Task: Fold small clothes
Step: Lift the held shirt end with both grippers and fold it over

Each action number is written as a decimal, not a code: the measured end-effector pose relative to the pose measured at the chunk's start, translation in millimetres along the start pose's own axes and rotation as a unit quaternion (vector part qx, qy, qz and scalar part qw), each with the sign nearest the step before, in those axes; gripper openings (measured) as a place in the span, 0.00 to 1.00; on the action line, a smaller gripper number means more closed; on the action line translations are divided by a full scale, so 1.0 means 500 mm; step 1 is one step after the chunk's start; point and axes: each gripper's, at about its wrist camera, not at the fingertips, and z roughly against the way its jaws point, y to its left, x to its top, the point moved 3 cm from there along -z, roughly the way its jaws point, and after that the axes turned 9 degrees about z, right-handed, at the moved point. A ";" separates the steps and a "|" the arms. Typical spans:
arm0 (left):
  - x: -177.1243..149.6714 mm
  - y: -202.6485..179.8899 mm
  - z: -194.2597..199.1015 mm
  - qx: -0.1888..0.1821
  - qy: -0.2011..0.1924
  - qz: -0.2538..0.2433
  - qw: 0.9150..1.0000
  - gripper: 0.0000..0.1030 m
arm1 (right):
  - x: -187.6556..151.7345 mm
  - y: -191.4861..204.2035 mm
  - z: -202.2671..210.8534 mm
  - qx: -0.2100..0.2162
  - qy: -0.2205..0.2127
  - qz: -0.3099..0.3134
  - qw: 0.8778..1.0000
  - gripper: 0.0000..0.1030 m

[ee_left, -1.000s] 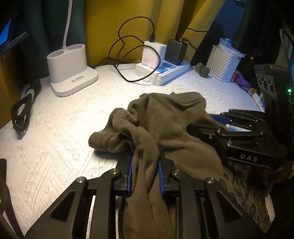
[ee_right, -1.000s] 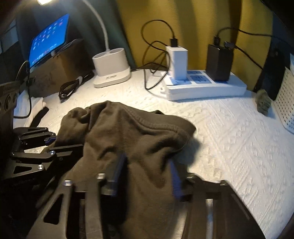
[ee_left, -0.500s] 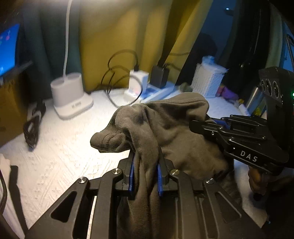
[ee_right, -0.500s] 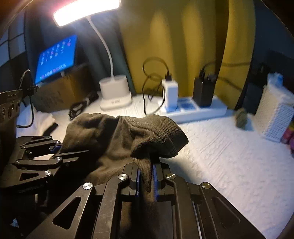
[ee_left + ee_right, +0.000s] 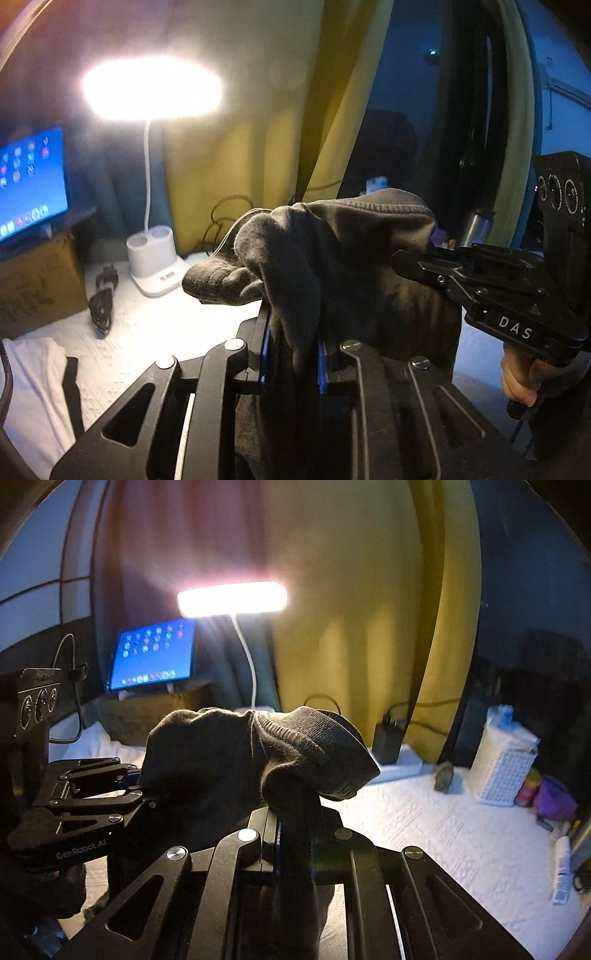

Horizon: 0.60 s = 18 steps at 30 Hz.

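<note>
**2 grippers hold 1 dark garment up above the table**

Readable writing: "DAS" in white on the right gripper (image 5: 413,260), seen from the left wrist view; "GenRobot.AI" on the left gripper (image 5: 147,794), seen from the right wrist view.

The dark grey garment (image 5: 343,258) hangs bunched between both grippers, clear of the white textured table (image 5: 424,834); the left jaws are nearly closed, pinching a thick fold; the right jaws are almost fully closed on a ribbed edge.

A second ago the garment lay on the table and the right jaws stood wide around the cloth; they have since clamped down, and both grippers have risen, so the lit desk lamp (image 5: 151,88) and a blue tablet screen (image 5: 153,655) now show; a hand (image 5: 521,376) grips the right handle.
</note>
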 end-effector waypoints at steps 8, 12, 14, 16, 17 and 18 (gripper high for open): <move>0.017 -0.029 0.104 -0.005 -0.053 -0.007 0.999 0.17 | 0.040 0.038 0.098 -0.016 -0.044 0.019 0.999 0.10; 0.023 -0.036 0.156 -0.010 -0.081 -0.005 0.997 0.16 | 0.060 0.067 0.150 -0.024 -0.067 0.035 0.997 0.10; 0.026 -0.037 0.176 -0.011 -0.091 -0.007 0.996 0.16 | 0.070 0.079 0.173 -0.028 -0.077 0.042 0.996 0.10; 0.030 -0.039 0.201 -0.012 -0.104 -0.008 0.994 0.16 | 0.081 0.093 0.196 -0.032 -0.088 0.051 0.994 0.10; 0.031 -0.040 0.210 -0.013 -0.108 -0.008 0.994 0.16 | 0.087 0.099 0.204 -0.033 -0.092 0.054 0.994 0.10; 0.033 -0.039 0.225 -0.014 -0.115 -0.008 0.993 0.16 | 0.093 0.106 0.215 -0.035 -0.097 0.058 0.993 0.10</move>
